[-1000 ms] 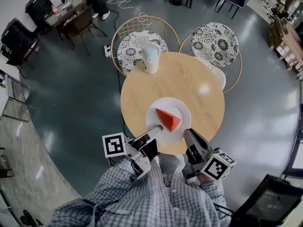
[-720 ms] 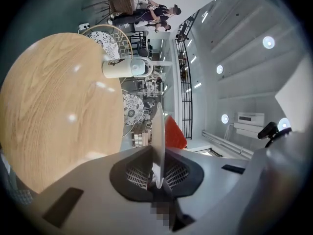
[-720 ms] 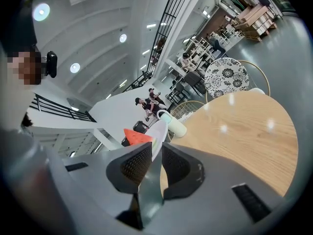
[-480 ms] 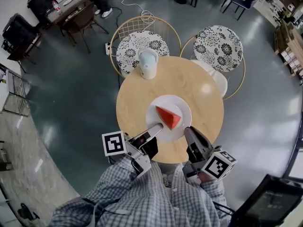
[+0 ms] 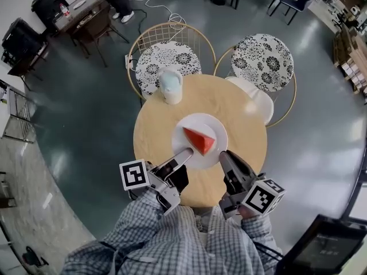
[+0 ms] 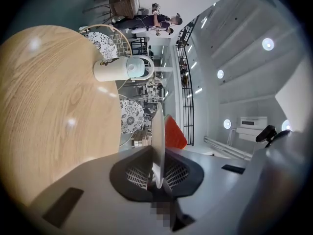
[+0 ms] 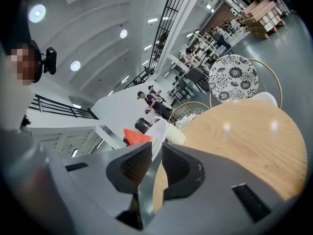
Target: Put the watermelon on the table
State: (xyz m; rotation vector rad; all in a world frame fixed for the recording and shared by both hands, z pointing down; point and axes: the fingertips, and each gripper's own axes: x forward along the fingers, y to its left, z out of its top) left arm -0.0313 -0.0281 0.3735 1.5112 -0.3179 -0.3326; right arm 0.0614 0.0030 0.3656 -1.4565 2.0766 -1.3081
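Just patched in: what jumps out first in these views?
A red watermelon wedge on a white plate, centre of the head view, over the round wooden table. The left gripper and right gripper each clamp the plate's near rim. A pale jug stands at the table's far side.

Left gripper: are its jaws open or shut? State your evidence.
The left gripper is shut on the white plate: the left gripper view shows both jaws pressing its rim.
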